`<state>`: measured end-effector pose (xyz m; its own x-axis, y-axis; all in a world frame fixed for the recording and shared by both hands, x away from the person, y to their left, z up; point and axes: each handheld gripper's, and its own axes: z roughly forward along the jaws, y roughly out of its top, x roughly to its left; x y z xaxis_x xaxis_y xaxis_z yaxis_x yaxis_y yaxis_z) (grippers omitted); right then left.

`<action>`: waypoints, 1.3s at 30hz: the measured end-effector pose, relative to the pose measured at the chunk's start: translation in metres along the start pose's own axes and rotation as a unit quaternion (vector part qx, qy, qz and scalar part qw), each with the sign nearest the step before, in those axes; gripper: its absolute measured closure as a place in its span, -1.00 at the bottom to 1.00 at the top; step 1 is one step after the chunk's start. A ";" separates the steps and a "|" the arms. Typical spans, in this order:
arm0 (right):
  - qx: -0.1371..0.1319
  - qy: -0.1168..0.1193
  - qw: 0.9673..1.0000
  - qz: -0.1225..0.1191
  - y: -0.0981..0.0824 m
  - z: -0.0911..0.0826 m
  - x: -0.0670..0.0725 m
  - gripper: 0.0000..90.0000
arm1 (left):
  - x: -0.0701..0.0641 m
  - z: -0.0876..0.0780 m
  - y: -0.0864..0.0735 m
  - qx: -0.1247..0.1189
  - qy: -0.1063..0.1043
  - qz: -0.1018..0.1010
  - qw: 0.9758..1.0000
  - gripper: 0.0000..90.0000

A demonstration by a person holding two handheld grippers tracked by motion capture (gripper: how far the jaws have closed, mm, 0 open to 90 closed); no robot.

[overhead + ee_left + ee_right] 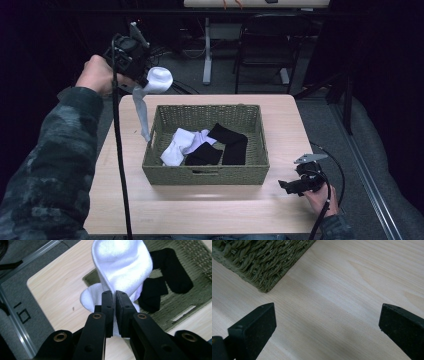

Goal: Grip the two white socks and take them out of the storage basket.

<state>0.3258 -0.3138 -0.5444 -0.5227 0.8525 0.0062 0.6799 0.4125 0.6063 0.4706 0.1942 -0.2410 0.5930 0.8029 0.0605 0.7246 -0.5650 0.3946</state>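
- White sock (156,82): pinched in left gripper (136,59), lifted above the table's far-left corner, beyond the basket's far-left corner; top bunched beside the jaws, remainder dangling as a narrow strip toward the table edge.
- Same sock (122,267) in left gripper view: cloth caught between pressed-together jaws of left gripper (114,302), folded bulk rising past the tips, basket and table beneath.
- Left hand (97,74): wrapped around the gripper body, camouflage sleeve (55,165) running in from the bottom-left.
- Basket (206,175): green woven, rectangular, on the table's middle, long side parallel to the near edge.
- Inside basket: another white sock (176,147) toward the left, black socks (227,142) at middle and right, touching and partly overlapping one another.
- Right gripper (290,186): low over the table near the near-right corner, just beside the basket's near-right corner, apart from it, pointing left toward it.
- Right gripper (325,322) in its own view: jaws spread wide, bare wood between them, basket corner (262,262) at upper left.
- Right hand (320,197): holding the gripper from the near edge, cable looping off the right edge.
- Table (200,210): light wood, bare along the near edge.
- Chair (267,45): dark, beyond the far edge, on grey floor.
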 end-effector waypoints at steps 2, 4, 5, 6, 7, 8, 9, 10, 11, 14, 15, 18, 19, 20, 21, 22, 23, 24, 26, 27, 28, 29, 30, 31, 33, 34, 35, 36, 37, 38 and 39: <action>-0.003 0.002 1.000 0.002 0.000 0.000 0.000 -0.99 | 0.007 -0.003 -0.006 -0.003 0.000 -0.012 1.000 0.90; -0.004 0.001 1.000 0.002 0.000 0.000 0.000 -0.99 | 0.014 -0.004 -0.013 -0.004 0.003 -0.021 1.000 0.90; -0.003 0.001 1.000 0.002 0.000 0.000 0.000 -0.99 | 0.018 -0.005 -0.016 -0.004 0.004 -0.024 1.000 0.90; -0.001 0.000 1.000 0.000 0.000 0.000 0.000 -0.99 | 0.021 -0.005 -0.019 -0.004 0.006 -0.029 1.000 0.90; -0.001 -0.001 1.000 0.000 0.000 0.000 0.000 -0.99 | 0.027 -0.006 -0.024 -0.002 0.009 -0.036 0.999 0.90; -0.002 0.002 1.000 0.001 0.000 0.000 0.000 -0.99 | 0.029 -0.006 -0.027 -0.002 0.011 -0.040 0.999 0.90; -0.002 0.002 1.000 0.001 0.000 0.000 0.000 -0.99 | 0.029 -0.006 -0.027 -0.002 0.011 -0.040 0.999 0.90; -0.002 0.002 1.000 0.001 0.000 0.000 0.000 -0.99 | 0.035 -0.005 -0.033 0.001 0.012 -0.048 0.999 0.90; -0.001 0.000 1.000 0.001 0.000 0.000 0.000 -0.99 | 0.040 -0.003 -0.039 0.005 0.017 -0.054 0.998 0.90; -0.001 0.002 1.000 0.001 0.000 0.000 0.000 -0.99 | 0.049 0.005 -0.050 0.012 0.020 -0.068 0.997 0.90; -0.001 0.002 1.000 0.001 0.000 0.000 0.000 -0.99 | 0.049 0.005 -0.050 0.012 0.020 -0.068 0.997 0.90; -0.003 0.002 1.000 0.001 0.000 0.000 0.001 -0.99 | 0.059 0.021 -0.064 0.019 0.017 -0.084 0.996 0.90; -0.002 0.002 1.000 0.001 0.000 0.000 0.001 -0.99 | 0.061 0.025 -0.068 0.022 0.015 -0.087 0.996 0.90; 0.000 -0.001 1.000 -0.001 0.000 0.000 0.001 -0.99 | 0.062 0.030 -0.071 0.021 0.013 -0.092 0.995 0.90; 0.000 -0.001 1.000 -0.001 0.000 0.000 0.001 -0.99 | 0.062 0.030 -0.071 0.021 0.013 -0.092 0.995 0.90; 0.000 -0.002 1.000 0.000 0.000 0.000 0.001 -0.99 | 0.064 0.034 -0.075 0.024 0.010 -0.096 0.995 0.90; 0.000 -0.001 1.000 -0.001 0.000 0.000 0.000 -0.99 | 0.066 0.040 -0.079 0.025 0.008 -0.101 0.995 0.90; 0.000 -0.001 1.000 -0.001 0.000 0.000 0.000 -0.99 | 0.067 0.044 -0.082 0.027 0.006 -0.105 0.994 0.90; 0.000 -0.001 1.000 0.000 0.000 0.000 0.000 -0.99 | 0.071 0.060 -0.092 0.035 0.001 -0.120 0.992 0.90; 0.000 -0.001 1.000 0.000 0.000 0.000 0.000 -0.99 | 0.071 0.060 -0.092 0.035 0.001 -0.120 0.992 0.90; 0.000 -0.001 1.000 0.000 0.000 0.000 0.000 -0.99 | 0.072 0.065 -0.095 0.036 0.000 -0.123 0.992 0.90; 0.000 -0.001 1.000 0.000 0.000 0.000 0.000 -0.99 | 0.073 0.071 -0.098 0.037 -0.004 -0.131 0.991 0.90; 0.000 -0.001 1.000 0.000 0.000 0.000 0.000 -0.99 | 0.073 0.075 -0.100 0.039 -0.003 -0.132 0.991 0.90; 0.000 -0.001 1.000 0.000 0.000 0.000 0.000 -0.99 | 0.073 0.087 -0.104 0.044 -0.002 -0.135 0.990 0.90; 0.000 -0.002 1.000 -0.001 0.000 0.000 0.001 -0.99 | 0.074 0.099 -0.108 0.049 -0.006 -0.141 0.989 0.90; 0.001 -0.002 1.000 0.000 0.000 0.000 0.001 -0.99 | 0.074 0.105 -0.111 0.050 -0.007 -0.143 0.988 0.90; 0.002 -0.002 1.000 -0.001 0.000 0.000 0.001 -0.99 | 0.074 0.111 -0.113 0.051 -0.008 -0.148 0.988 0.89; 0.002 -0.001 1.000 -0.001 0.000 0.000 0.001 -0.99 | 0.074 0.116 -0.115 0.051 -0.010 -0.151 0.987 0.89; 0.001 -0.001 1.000 0.000 0.000 0.000 0.001 -0.99 | 0.074 0.122 -0.117 0.052 -0.009 -0.157 0.986 0.89; 0.000 0.001 1.000 0.002 0.000 0.000 0.001 -0.99 | 0.074 0.127 -0.119 0.057 -0.009 -0.161 0.985 0.89; 0.000 0.001 1.000 0.002 0.000 0.000 0.001 -0.99 | 0.074 0.127 -0.119 0.057 -0.009 -0.161 0.985 0.89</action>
<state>0.3255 -0.3134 -0.5443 -0.5206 0.8537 0.0104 0.6825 0.4089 0.6058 0.4729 0.2972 -0.4002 0.3319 0.9410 -0.0668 0.9099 -0.3006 0.2859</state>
